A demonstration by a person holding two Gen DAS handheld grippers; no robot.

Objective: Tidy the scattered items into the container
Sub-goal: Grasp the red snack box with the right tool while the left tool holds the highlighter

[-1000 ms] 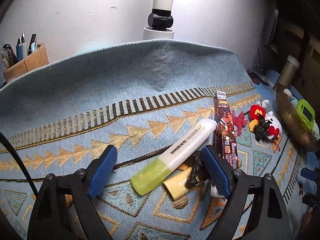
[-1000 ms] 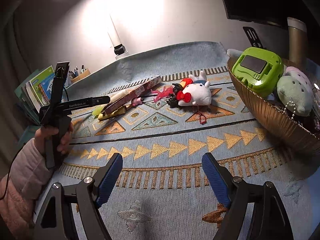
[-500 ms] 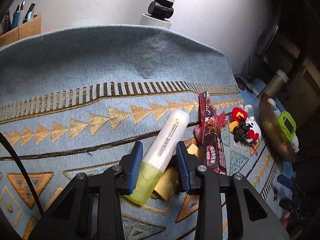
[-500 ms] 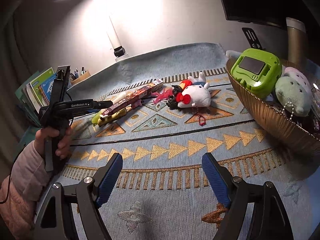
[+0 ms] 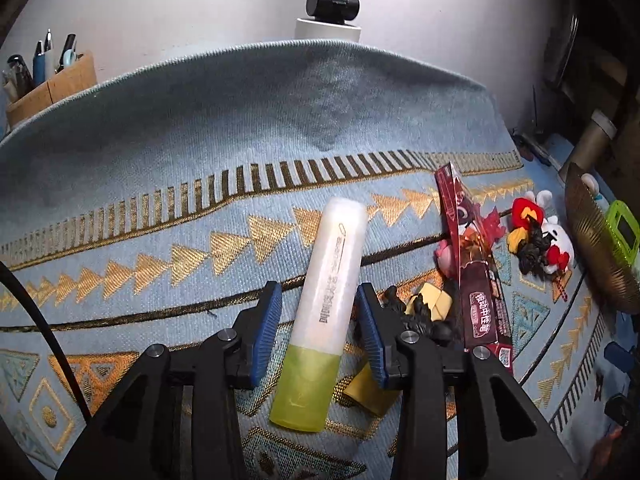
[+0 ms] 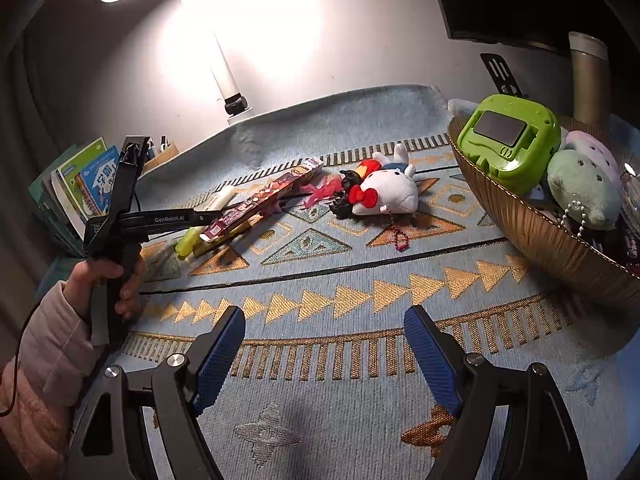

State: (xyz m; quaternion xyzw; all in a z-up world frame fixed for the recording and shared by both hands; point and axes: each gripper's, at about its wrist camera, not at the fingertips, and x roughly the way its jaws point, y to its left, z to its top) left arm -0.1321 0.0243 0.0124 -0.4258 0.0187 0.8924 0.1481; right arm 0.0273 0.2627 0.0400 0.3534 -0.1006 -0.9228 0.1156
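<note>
Seemingly ribbed tongs (image 5: 316, 328) around frosted highlighter (image 5: 324, 312).

A blue patterned cloth (image 6: 360, 280) carries a plush toy (image 6: 386, 194), long red packet (image 6: 264, 196) and bronze bowl (image 6: 560, 240)

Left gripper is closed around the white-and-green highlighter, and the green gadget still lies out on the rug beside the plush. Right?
Not quite. The right wrist view shows the green gadget already in the gold bowl, not on the rug. The left gripper does clamp the highlighter.
</note>
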